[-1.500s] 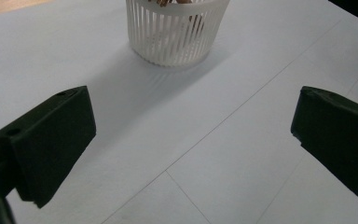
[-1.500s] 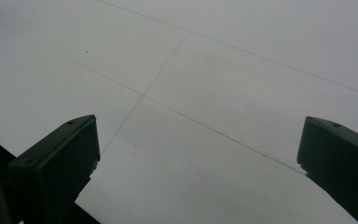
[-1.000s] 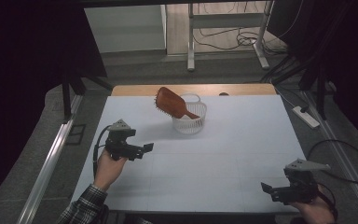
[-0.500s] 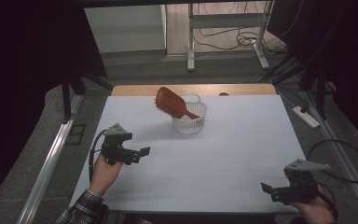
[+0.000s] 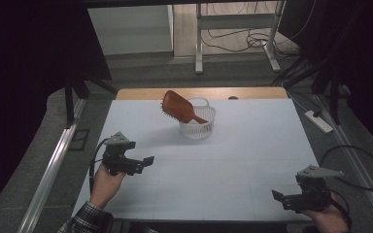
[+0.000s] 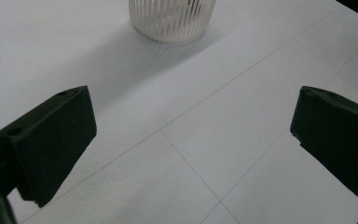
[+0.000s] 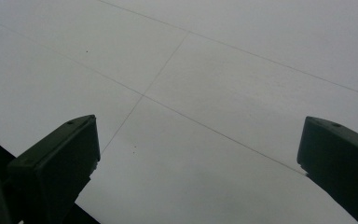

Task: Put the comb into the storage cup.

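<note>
Jaws spread wide; white ribbed basket ahead on table.

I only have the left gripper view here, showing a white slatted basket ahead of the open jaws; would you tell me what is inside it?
Observer: A brown hairbrush stands handle-down in the basket, its head leaning out over the rim toward the table's left.
Operator: Thank you. Where is the right hand-held gripper?
Observer: The right hand-held gripper sits at the near right corner of the table, far from the basket, jaws open and empty.
Operator: And how does my left hand-held gripper sit relative to the basket?
Observer: The left hand-held gripper is near the table's left edge, closer to the person than the basket, pointing right.
</note>
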`<state>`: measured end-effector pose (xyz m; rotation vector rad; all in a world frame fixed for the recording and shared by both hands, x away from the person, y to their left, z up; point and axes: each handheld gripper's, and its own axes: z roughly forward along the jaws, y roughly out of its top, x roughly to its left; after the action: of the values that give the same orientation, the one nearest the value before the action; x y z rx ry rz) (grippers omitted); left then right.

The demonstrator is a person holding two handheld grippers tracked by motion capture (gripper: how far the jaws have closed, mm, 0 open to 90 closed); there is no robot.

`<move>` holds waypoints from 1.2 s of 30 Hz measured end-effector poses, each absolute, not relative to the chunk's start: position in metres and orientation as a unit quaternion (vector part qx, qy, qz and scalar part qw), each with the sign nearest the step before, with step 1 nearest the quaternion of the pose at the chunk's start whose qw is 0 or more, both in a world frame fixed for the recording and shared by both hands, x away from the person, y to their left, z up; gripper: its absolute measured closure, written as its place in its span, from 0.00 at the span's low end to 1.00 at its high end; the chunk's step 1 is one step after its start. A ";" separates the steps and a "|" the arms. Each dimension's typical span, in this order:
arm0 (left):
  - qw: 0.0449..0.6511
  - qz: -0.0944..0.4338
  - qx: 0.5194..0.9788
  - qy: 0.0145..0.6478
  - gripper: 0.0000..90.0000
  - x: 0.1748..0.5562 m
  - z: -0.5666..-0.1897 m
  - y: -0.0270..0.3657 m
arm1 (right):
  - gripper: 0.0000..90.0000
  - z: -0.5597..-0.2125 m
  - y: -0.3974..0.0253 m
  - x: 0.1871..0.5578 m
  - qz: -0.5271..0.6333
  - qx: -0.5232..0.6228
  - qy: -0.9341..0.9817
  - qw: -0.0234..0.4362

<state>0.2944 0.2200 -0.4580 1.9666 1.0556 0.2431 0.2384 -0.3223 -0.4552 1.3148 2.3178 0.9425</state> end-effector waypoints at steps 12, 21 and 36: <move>0.436 0.098 0.785 0.429 0.00 0.287 -0.459 0.225 | 0.00 -0.455 -0.322 0.238 0.330 0.459 0.810 0.158; 0.433 0.098 0.786 0.431 0.00 0.281 -0.460 0.227 | 0.00 -0.455 -0.322 0.238 0.329 0.459 0.810 0.158; 0.430 0.095 0.788 0.431 0.00 0.272 -0.464 0.228 | 0.00 -0.455 -0.322 0.238 0.329 0.460 0.810 0.157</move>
<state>0.2724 0.2276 -0.4638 1.9669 1.0744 0.2361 0.2382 -0.3221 -0.4551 1.3154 2.3176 0.9424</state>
